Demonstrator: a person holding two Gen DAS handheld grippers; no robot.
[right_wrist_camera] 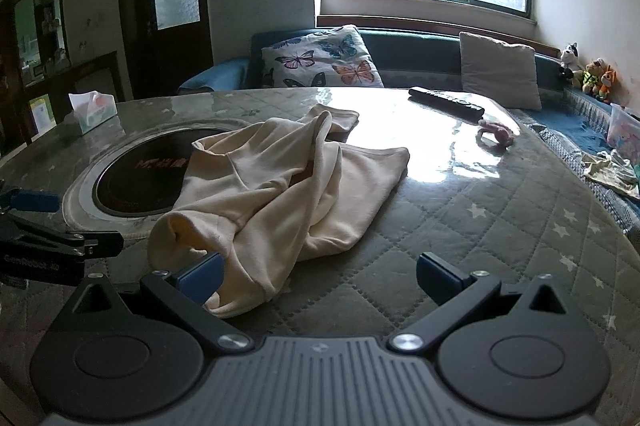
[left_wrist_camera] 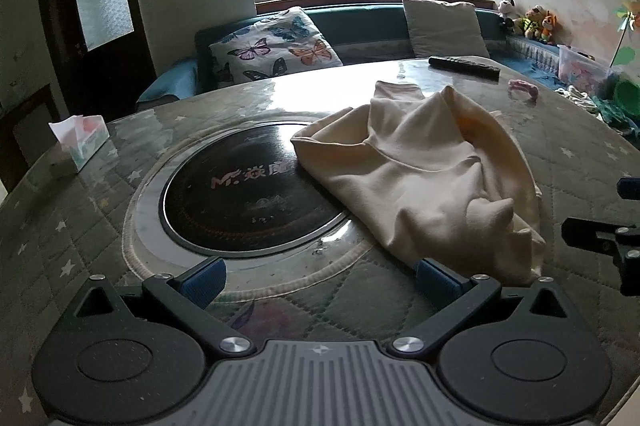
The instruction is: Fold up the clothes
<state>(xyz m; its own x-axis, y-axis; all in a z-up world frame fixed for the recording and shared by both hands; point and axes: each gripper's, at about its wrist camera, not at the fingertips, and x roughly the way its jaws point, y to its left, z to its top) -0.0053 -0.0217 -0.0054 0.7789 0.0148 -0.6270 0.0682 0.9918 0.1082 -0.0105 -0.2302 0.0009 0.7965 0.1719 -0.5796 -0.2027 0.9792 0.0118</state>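
Left gripper (left_wrist_camera: pixel 320 278): lower middle of the left wrist view, jaws spread wide and holding nothing; its right blue pad sits just beside, perhaps touching, the near hem of the cloth.
Right gripper (right_wrist_camera: pixel 320 276): lower middle of the right wrist view, jaws wide and holding nothing; the left pad is at the garment's near edge, and whether it touches I cannot tell.
Progress: by my judgement, folding has not started; no neat fold or squared edge shows, so spreading, flattening and every fold are left.
Garment (left_wrist_camera: pixel 420 178): cream, soft knit, lying in a crumpled heap at the centre-right of the left view and centre-left of the right view, with peaks, creases and a tube-like opening at the near end; a sleeve or leg trails toward the far side.
Table (right_wrist_camera: pixel 460 226): quilted star-pattern cover under a glossy sheet; the garment's left part overlaps the dark round cooktop (left_wrist_camera: pixel 240 190).
Further back: a remote control (right_wrist_camera: pixel 446 102) lies well apart from the garment, in the upper right of the frame.
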